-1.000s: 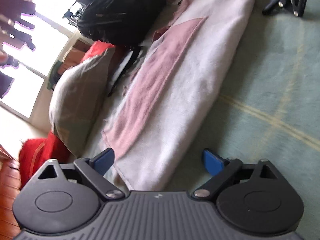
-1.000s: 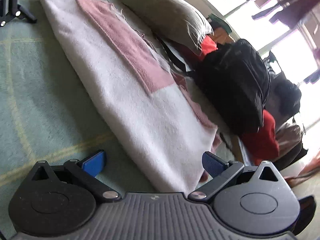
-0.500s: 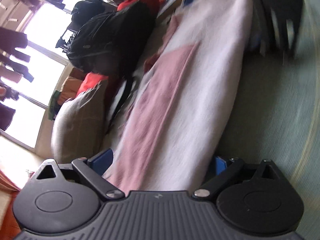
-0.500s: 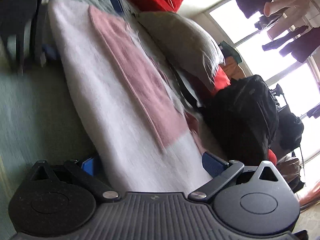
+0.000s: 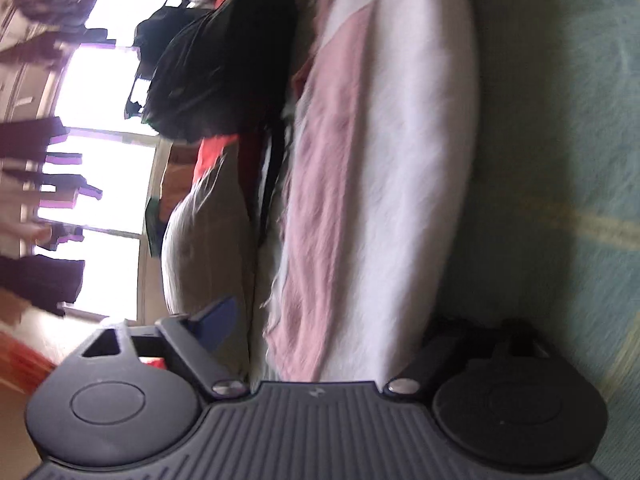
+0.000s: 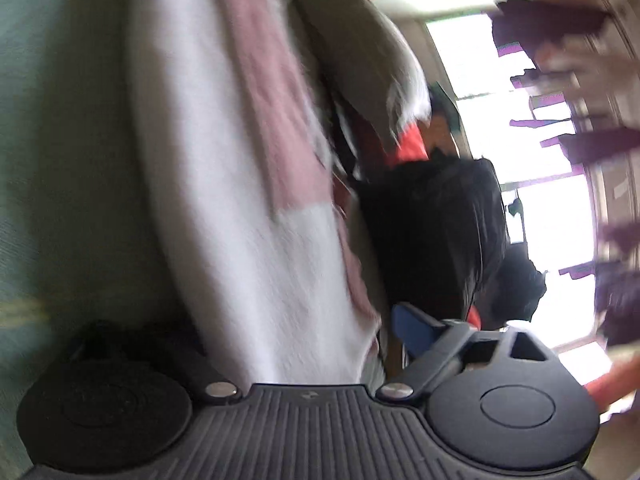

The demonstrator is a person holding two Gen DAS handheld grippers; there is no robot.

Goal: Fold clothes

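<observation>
a long, folded white fleece garment with a pink panel [image 5: 384, 184] is laid on a pale green bedcover with yellow stripes [image 5: 560, 160]. one end of the garment is straddled by the left gripper [image 5: 320, 344]: its blue-padded finger [image 5: 218, 320] is seen clear of the fabric, the other finger is hidden under the fold, and the jaws are closing around the cloth. the opposite end [image 6: 256, 200] is straddled likewise by the right gripper [image 6: 304, 344], whose jaws are also closing. a black backpack [image 5: 224, 64] and a grey cushion [image 5: 208, 248] are located just beside the garment.
</observation>
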